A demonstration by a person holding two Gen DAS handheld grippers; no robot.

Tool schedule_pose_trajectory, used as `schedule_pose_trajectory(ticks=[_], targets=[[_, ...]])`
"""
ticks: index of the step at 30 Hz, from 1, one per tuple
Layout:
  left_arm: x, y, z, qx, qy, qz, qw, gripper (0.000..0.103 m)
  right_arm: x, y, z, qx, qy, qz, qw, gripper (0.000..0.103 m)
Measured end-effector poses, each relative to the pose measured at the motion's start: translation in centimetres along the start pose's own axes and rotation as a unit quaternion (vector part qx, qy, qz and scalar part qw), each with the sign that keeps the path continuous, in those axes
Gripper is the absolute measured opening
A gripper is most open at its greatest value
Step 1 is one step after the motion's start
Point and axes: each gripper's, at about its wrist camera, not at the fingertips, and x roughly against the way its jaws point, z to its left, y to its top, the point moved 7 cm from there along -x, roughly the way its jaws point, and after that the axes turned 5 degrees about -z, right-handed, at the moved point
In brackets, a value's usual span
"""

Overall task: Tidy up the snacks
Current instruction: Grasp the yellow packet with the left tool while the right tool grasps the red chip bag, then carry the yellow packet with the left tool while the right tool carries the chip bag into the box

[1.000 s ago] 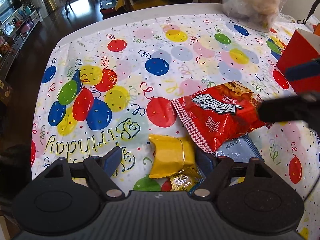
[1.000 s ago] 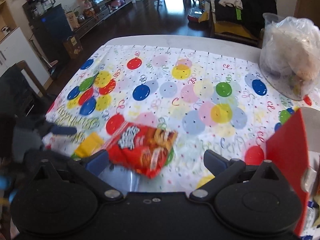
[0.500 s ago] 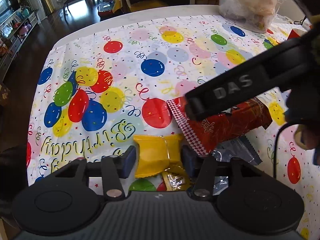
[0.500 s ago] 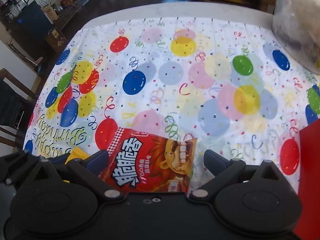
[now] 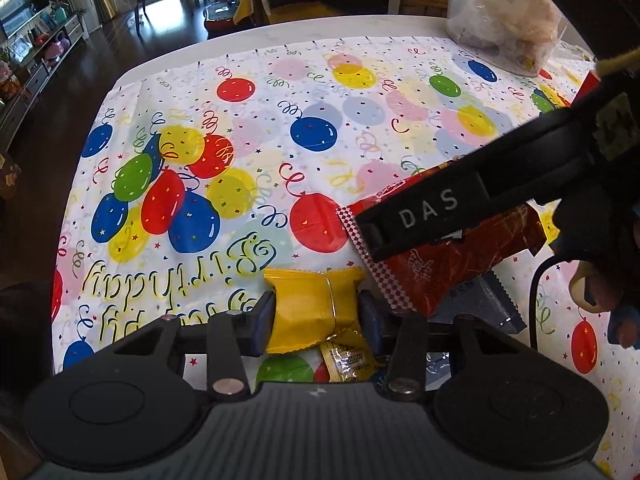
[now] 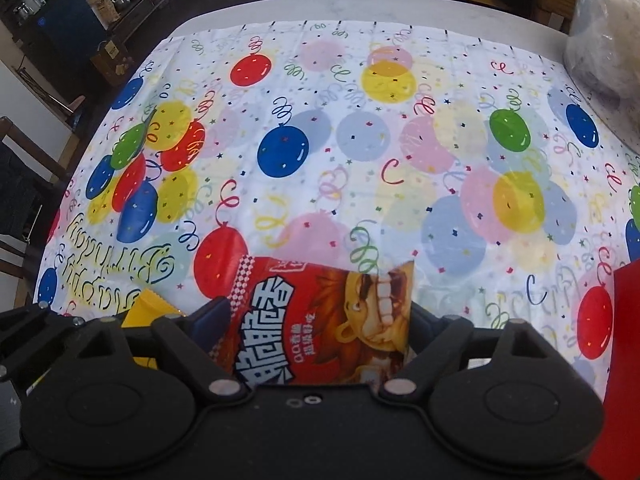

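Left gripper (image 5: 316, 314): jaws closed in on the yellow packet (image 5: 306, 312), both blue pads touching its sides; the packet sits between the fingers, resting on or just off the tablecloth (image 5: 280, 92), cannot tell which.
Right gripper (image 6: 312, 316): jaws drawn in against the red snack bag (image 6: 320, 320), one pad at each long edge; the bag lies between the fingers, its far end on the cloth.
Handling, yellow packet: judged light, soft foil wrap with crimped ends; it dents under the pads, so a grip across the padded middle is sounder than at the crimps.
Handling, red snack bag: judged light, air-filled, slick film, contents likely brittle; a hard squeeze risks crushing, a light one risks slipping. Hold across the width near the middle.
Left wrist view only: small gold sachet (image 5: 346, 360) under the yellow packet, grey-blue sachet (image 5: 476, 300) beneath the red bag, clear plastic sack (image 5: 504, 12) far ahead to the right.
Right wrist view only: printed face of the red bag, red box (image 6: 624, 360) close to the right of the tool.
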Motion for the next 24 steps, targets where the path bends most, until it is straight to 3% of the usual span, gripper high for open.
schedule_pose_trajectory(ticks=[3, 9, 14, 24], targets=[[0.1, -0.1, 0.1, 0.002, 0.004, -0.001, 1.0, 0.043, 0.4, 0.0, -0.2, 0.0, 0.002, -0.007, 1.0, 0.072], [0.4, -0.2, 0.4, 0.01, 0.009, -0.002, 0.9999, 0.043, 1.4, -0.4, -0.6, -0.006, 0.003, -0.024, 1.0, 0.064], [1.0, -0.2, 0.8, 0.017, 0.016, -0.005, 0.9997, 0.043, 2.6, -0.4, -0.6, -0.011, 0.011, -0.037, 0.999, 0.048], [2.7, -0.2, 1.3, 0.031, 0.025, -0.017, 0.9991, 0.042, 6.1, -0.9, 0.2, -0.013, 0.038, -0.075, 0.996, 0.031]])
